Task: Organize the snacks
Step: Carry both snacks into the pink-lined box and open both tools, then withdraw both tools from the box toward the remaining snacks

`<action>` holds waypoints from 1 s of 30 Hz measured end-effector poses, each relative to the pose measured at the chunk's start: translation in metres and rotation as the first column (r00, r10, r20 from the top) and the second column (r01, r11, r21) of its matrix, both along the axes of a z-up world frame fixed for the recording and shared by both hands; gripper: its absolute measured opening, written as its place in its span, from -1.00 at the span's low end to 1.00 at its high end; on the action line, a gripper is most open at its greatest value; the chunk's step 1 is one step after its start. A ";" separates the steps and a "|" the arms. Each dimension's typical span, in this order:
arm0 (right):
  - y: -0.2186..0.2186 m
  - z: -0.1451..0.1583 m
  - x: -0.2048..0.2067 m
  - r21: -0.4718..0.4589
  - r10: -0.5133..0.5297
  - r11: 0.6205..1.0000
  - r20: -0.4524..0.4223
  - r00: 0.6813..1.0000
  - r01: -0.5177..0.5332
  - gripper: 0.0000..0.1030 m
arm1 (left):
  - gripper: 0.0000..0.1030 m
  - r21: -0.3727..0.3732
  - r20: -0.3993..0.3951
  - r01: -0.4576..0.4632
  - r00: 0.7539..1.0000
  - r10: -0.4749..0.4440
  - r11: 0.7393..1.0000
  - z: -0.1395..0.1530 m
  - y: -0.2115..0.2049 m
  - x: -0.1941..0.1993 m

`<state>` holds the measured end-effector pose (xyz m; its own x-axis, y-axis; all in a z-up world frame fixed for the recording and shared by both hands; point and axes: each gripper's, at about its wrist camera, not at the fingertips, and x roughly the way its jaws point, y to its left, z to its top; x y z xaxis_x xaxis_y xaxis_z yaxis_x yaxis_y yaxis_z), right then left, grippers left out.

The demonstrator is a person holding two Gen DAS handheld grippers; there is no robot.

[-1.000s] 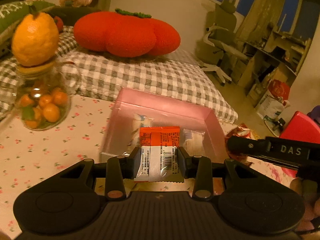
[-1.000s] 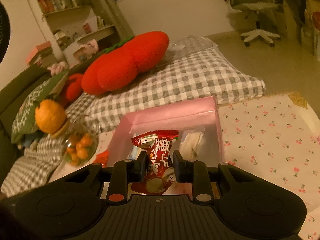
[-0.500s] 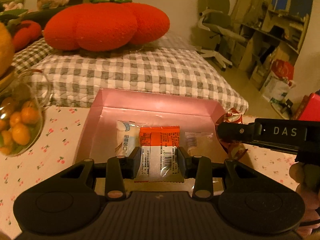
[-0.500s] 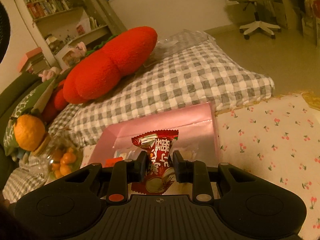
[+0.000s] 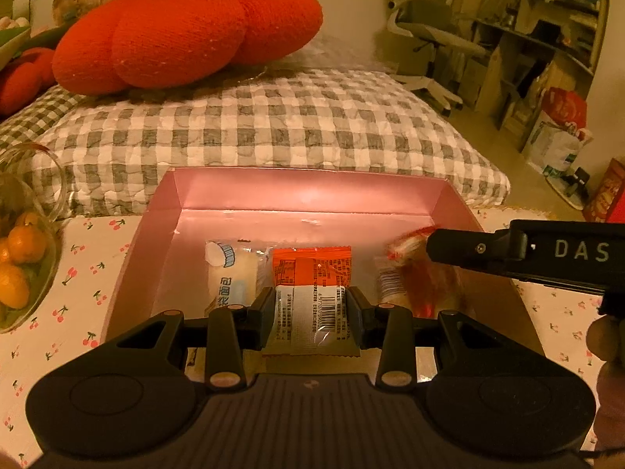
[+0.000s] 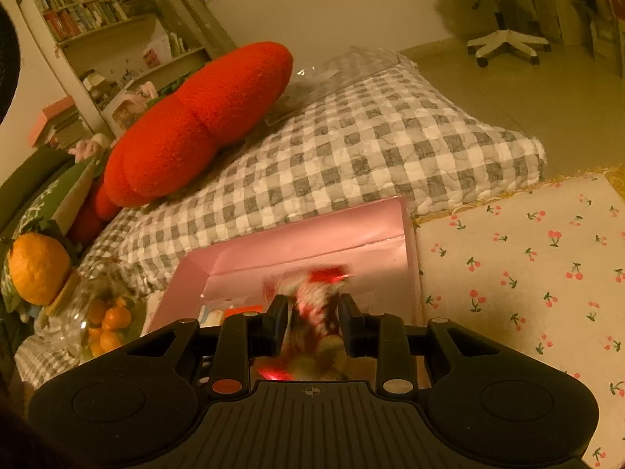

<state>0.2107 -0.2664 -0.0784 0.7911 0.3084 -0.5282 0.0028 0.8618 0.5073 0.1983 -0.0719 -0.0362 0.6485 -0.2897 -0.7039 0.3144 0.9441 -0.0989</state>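
Left tongs: I am gripping the orange-and-white snack packet by its lower half, low centre of the left view, over the near part of the pink box.
Right tongs: the fingers are standing apart around the red wrapped snack, which is blurring badly; I cannot tell whether they are clamping it or letting it go.
Already in the box: a white-and-blue packet is lying left of centre on the box floor.
Risk, collision: my right tongs are reaching in from the right of the left view, close beside my packet; lowering both together is likely to be knocking them into each other.
Risk, spill: a snack leaving the tongs near the right wall could be tipping out onto the cherry-print desk.
Risk, jar: the glass jar of small oranges is sitting just beside the box at the left edge; a wide swing left could be nudging it.
Open room: the far strip of box floor, upper centre, is lying bare.
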 end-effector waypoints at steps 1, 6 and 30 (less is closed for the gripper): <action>0.000 0.000 0.000 0.002 0.003 1.000 0.003 1.000 -0.003 -0.42 | -0.29 0.001 0.000 0.000 1.000 0.000 1.000 0.000 -0.001 0.001; 0.002 0.003 0.001 0.002 0.012 1.000 0.013 1.000 -0.012 -0.39 | -0.10 0.004 0.009 -0.001 1.000 0.001 1.000 -0.001 -0.002 0.002; 0.004 0.043 -0.039 -0.035 0.000 0.999 0.019 1.000 0.001 0.51 | 0.88 -0.021 0.066 -0.031 0.997 0.032 0.999 0.026 0.020 -0.033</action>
